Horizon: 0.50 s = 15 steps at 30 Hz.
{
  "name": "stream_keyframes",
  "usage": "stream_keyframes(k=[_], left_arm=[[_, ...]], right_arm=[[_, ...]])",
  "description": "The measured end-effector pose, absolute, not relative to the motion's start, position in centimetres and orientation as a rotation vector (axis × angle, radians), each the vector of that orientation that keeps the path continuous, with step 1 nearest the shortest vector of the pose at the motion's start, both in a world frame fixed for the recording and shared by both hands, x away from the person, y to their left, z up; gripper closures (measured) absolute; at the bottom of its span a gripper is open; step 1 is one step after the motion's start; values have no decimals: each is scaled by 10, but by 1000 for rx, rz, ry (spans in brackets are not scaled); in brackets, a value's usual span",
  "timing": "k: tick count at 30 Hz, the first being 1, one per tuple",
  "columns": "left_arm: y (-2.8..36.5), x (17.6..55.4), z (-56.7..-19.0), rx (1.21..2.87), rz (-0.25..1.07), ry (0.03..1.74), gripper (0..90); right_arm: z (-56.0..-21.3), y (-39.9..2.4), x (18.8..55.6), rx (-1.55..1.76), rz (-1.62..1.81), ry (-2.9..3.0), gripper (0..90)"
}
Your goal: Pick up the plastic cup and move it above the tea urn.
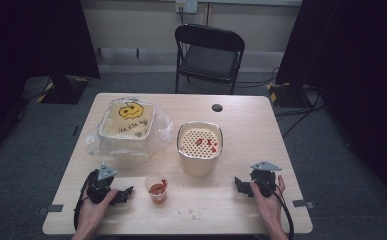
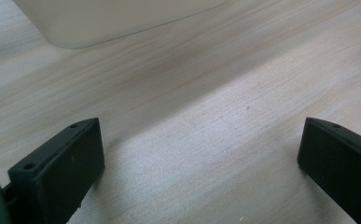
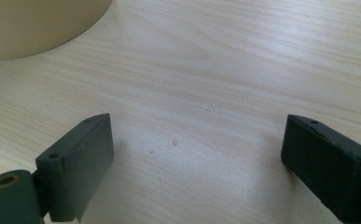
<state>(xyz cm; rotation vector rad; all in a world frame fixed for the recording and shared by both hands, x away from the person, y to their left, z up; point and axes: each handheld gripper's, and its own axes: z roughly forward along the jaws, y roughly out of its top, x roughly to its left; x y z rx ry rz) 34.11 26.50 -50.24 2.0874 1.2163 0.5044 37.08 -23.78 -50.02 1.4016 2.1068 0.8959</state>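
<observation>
My left gripper rests low on the wooden table near its front left, held by a hand. Its jaws stand wide apart with bare wood between them. My right gripper lies at the front right, also in a hand, and it is open with nothing between its jaws. A small clear cup holding something red stands between the two grippers, closer to the left one. Behind it sits a cream pot with a perforated insert carrying red bits. Both gripper views catch the pot's base.
A container with a yellow lid bearing a drawn face sits inside a clear plastic bag at the back left. A dark round hole marks the table's far side. A black folding chair stands beyond the table. Crumbs lie near the front edge.
</observation>
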Motion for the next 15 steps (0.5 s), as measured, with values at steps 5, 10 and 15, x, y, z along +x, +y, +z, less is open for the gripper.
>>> stream_keyframes(k=[5,10,15], left_arm=[[264,340,-502,2082,519,1223,7],[265,335,-501,2038,537,1228,119],[263,328,-498,2002,500,1202,161]], right_arm=[[-500,-238,371,1402,896,2107,86],[-500,-238,371,1402,896,2107,85],[-500,-238,371,1402,896,2107,85]])
